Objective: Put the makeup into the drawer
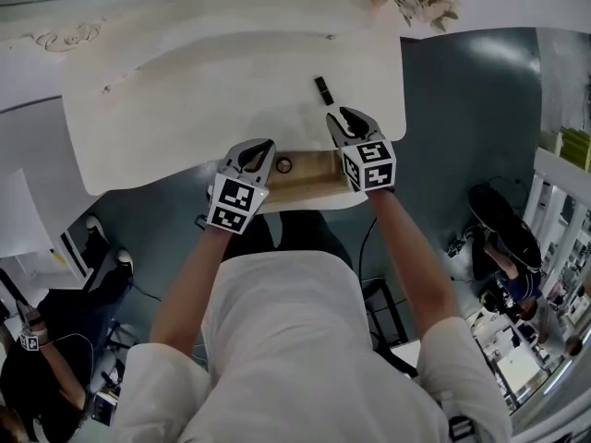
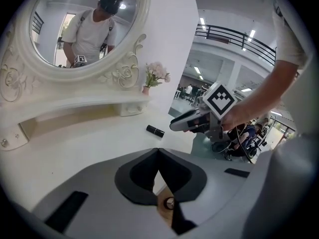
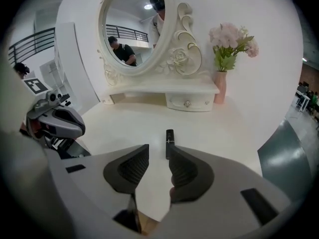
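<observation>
just beyond right gripper [image 3: 158,152], fingers parted, lies makeup [image 3: 169,139]

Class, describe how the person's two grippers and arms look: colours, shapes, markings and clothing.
Both the left gripper and the right gripper have light grey, rounded shells, with black pads lining the jaws. Each carries a white cube printed with black square markers. The person wears a white short-sleeved shirt, so the forearms are bare.
</observation>
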Tool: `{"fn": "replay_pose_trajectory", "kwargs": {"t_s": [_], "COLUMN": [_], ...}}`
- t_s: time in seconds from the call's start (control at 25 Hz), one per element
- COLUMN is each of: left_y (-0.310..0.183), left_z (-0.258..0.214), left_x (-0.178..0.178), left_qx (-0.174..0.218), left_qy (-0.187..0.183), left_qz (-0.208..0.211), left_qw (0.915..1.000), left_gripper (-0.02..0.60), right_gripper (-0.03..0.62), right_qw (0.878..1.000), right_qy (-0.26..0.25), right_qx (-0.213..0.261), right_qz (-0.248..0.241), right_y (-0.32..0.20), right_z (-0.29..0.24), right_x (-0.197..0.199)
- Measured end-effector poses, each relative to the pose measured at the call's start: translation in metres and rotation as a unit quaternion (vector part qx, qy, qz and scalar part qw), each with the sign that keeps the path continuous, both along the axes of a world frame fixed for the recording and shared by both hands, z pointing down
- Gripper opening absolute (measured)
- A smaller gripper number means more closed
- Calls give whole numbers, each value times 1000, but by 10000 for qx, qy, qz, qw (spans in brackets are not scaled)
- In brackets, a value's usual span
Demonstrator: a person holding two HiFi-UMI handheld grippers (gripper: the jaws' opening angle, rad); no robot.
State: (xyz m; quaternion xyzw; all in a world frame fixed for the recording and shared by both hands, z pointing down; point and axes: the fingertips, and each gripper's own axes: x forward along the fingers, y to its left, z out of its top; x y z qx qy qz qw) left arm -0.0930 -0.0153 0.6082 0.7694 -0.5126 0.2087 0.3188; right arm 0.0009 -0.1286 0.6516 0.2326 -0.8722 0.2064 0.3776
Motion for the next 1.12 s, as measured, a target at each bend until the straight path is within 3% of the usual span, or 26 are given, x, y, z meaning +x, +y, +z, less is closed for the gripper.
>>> {"fn": "replay_pose_trajectory", "kwargs": {"t_s": [0.24, 0.4, 0.52, 0.6, 1.12], "left_y": [-3, -1, 1, 3, 16], "left_z": [11, 16, 19, 20, 17], "left_x": [1, 2, 0, -2, -9], "left_qx": [-65, -97, -111, -117, -98], "left_qy": [58, 102, 105, 97, -54], "left_qz": [55, 40, 22, 20, 33], "left_qw": [9999, 9999, 9999, 9999, 9999], "left_gripper": [15, 15, 15, 15, 15], "right_gripper": [201, 199, 171, 109, 103], "right_qw": [9992, 9978, 9964, 9959, 9963], "right_qy": [383, 660, 849, 904, 826], "right_qx": [-123, -79, -67, 3, 212], "right_qz": [-65, -28, -43, -1, -107], "right_y": [-16, -21, -21, -21, -15], "right_z": [37, 51, 61, 63, 38], "right_x": [-15, -17, -17, -16, -11]}}
